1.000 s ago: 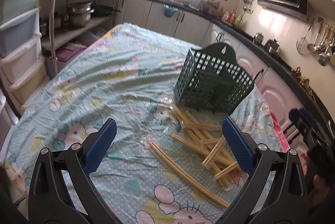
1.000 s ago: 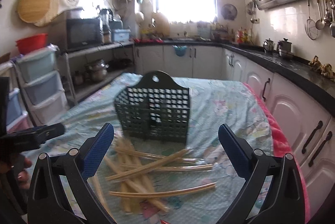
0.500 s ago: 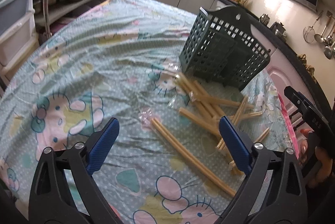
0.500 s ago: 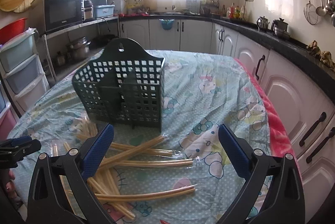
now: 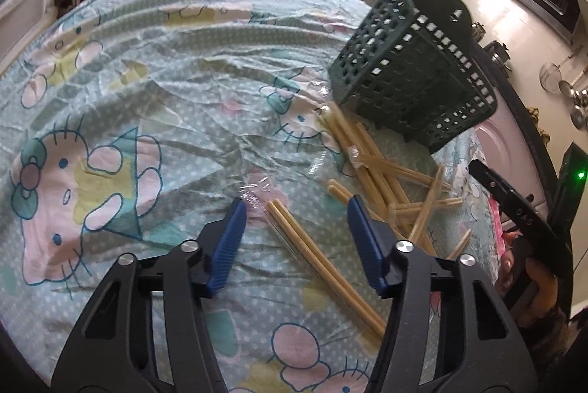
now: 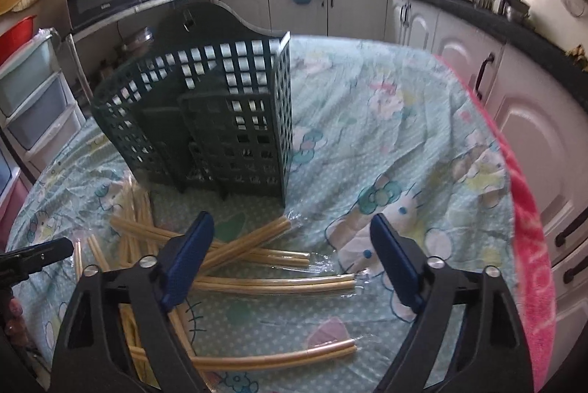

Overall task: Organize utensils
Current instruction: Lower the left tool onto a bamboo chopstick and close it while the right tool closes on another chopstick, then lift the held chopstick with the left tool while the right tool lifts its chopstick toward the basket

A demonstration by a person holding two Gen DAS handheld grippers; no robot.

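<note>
The left gripper [image 5: 296,205] is closing, still open, around a chopstick pair [image 5: 316,255]; the right gripper [image 6: 292,222] is closing, open, over other chopsticks [image 6: 279,282].

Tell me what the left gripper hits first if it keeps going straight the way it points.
Most likely the wrapped chopstick pair lying between the closing jaws of the left gripper, not yet touched. Past its tip there is only the tablecloth. Depth is uncertain through the fisheye.

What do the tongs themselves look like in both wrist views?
Both the left tongs and right tongs match: black skeletal arms with triangular cutouts, silver pivot screws, and ribbed blue pads. No cables or sleeves show.
</note>
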